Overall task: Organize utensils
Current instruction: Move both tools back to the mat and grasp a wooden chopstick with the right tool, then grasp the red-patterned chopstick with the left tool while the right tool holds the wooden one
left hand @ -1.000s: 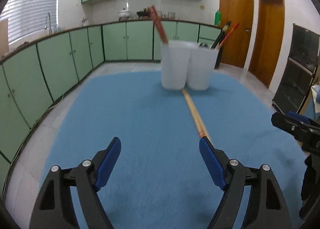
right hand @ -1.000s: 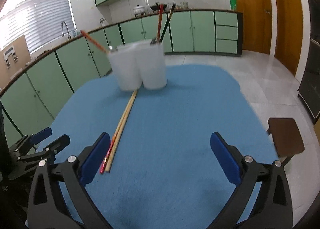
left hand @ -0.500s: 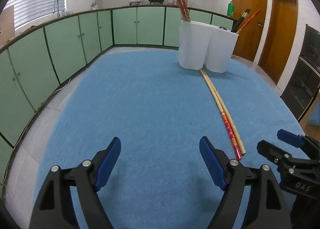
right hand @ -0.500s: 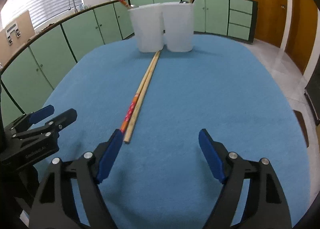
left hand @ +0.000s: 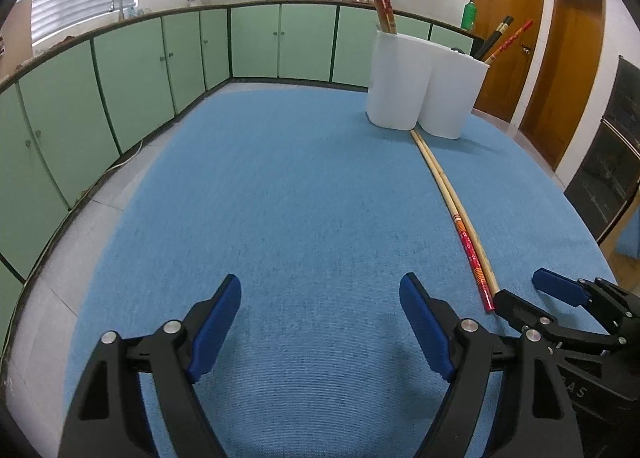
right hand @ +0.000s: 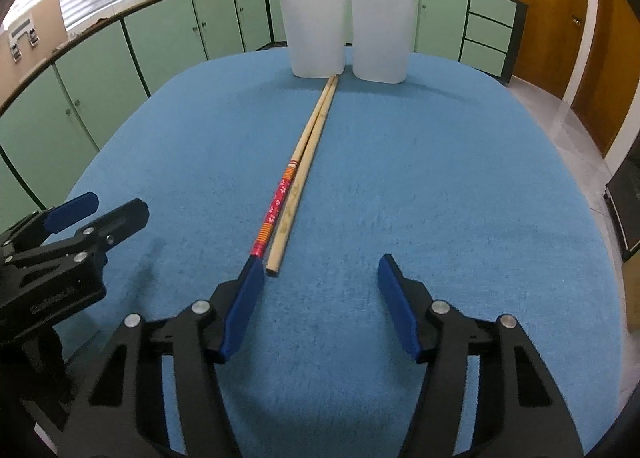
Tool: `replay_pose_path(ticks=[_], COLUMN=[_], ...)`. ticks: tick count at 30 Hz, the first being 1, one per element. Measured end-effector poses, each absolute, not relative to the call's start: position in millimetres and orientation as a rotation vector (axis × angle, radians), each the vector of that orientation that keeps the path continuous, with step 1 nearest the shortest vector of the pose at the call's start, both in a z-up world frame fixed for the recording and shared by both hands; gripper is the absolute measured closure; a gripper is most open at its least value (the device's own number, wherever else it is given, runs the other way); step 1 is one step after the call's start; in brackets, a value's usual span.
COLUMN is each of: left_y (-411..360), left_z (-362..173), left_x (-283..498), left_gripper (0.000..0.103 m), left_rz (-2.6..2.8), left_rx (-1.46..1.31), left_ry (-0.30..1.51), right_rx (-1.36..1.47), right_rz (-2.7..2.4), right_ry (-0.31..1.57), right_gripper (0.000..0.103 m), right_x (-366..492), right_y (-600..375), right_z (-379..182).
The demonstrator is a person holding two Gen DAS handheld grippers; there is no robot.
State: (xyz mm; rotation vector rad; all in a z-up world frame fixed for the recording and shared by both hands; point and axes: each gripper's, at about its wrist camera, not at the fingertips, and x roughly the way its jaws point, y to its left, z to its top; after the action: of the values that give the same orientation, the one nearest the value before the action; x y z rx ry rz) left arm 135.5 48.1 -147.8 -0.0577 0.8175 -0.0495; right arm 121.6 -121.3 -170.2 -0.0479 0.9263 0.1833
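Two chopsticks lie side by side on the blue cloth: one with a red patterned end (right hand: 276, 208) (left hand: 472, 258) and a plain wooden one (right hand: 298, 190) (left hand: 452, 194). Their far tips touch two white holders (right hand: 348, 28) (left hand: 424, 86) that hold red and dark chopsticks. My right gripper (right hand: 320, 274) is open and empty, its left fingertip at the near end of the red chopstick. My left gripper (left hand: 320, 298) is open and empty, left of the chopsticks. Each gripper shows at the edge of the other's view.
The blue cloth (left hand: 280, 198) covers a round table. Green kitchen cabinets (left hand: 120, 70) run along the back and left. Wooden doors (left hand: 568, 70) and a dark cabinet (left hand: 612, 162) stand to the right.
Both grippers have pulled back from the holders toward the table's near edge and lowered. The right gripper's left finger now sits at the near end of the chopsticks.
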Motion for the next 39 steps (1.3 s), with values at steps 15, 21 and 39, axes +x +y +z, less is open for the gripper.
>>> replay_pose_path(ticks=[15,21,39], left_y=[43,42,2], left_z=[-147,-149,-148], left_x=[137,139,130], left_gripper=[0.022,0.022,0.023], left_rz=[-0.046,-0.044,-0.140], left_rx=[-0.037,-0.033,-0.034], left_ry=[0.821,0.832,0.835], right_rx=[0.005,-0.024,0.023], right_rz=[0.196,0.180,0.098], right_ry=[0.915,0.927,0.907], right_gripper=[0.057,0.073,0.097], right_x=[117,124,114], right_y=[-130,-123,-183], right_z=[-167,-169,-166])
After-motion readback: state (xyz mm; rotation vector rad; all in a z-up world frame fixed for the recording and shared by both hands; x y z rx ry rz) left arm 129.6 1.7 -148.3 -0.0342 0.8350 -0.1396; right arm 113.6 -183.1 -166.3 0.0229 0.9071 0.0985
